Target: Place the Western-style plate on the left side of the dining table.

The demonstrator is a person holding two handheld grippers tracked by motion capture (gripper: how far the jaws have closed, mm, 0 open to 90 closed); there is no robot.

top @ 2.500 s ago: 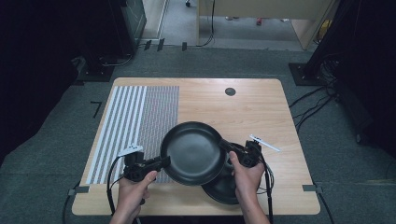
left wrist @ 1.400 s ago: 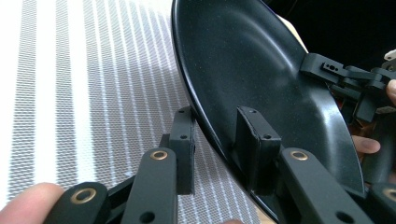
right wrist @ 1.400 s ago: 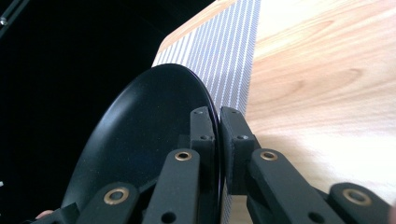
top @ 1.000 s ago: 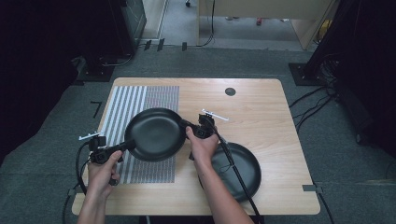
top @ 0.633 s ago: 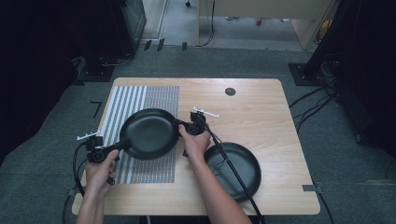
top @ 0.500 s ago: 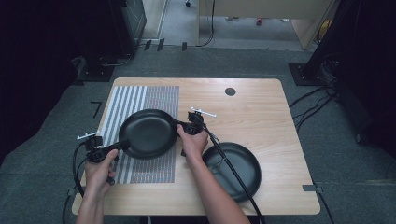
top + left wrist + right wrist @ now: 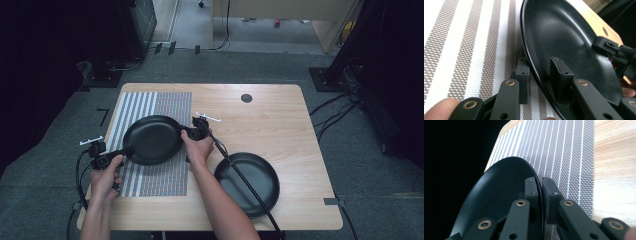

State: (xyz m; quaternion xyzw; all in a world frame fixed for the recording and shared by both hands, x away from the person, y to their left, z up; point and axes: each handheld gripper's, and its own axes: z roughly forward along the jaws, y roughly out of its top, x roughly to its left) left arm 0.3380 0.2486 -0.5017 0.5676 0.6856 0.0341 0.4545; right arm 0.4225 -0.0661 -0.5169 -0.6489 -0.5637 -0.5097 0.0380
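Note:
A black pan (image 7: 151,140) hangs low over the striped mat (image 7: 165,177), carried between both grippers. My left gripper (image 7: 126,149) is shut on the pan's near-left rim. In the left gripper view one pad (image 7: 522,75) lies under the rim and the other sits inside the pan (image 7: 564,37), with the left gripper (image 7: 539,63) astride the edge. My right gripper (image 7: 185,133) is shut on the opposite rim. In the right gripper view the pan (image 7: 499,195) edge runs between the tight jaws of the right gripper (image 7: 539,181). Whether the pan touches the mat I cannot tell.
A second black pan (image 7: 255,187) lies on the wooden table (image 7: 280,120) at the front right, with the right gripper's cable (image 7: 240,172) draped across it. A small dark round grommet (image 7: 246,98) sits near the far edge. The mat (image 7: 564,150) spreads beyond the carried pan.
The pan came up off the second pan, travelled left over the mat with both hands on it, and has sunk a little lower in the last second.

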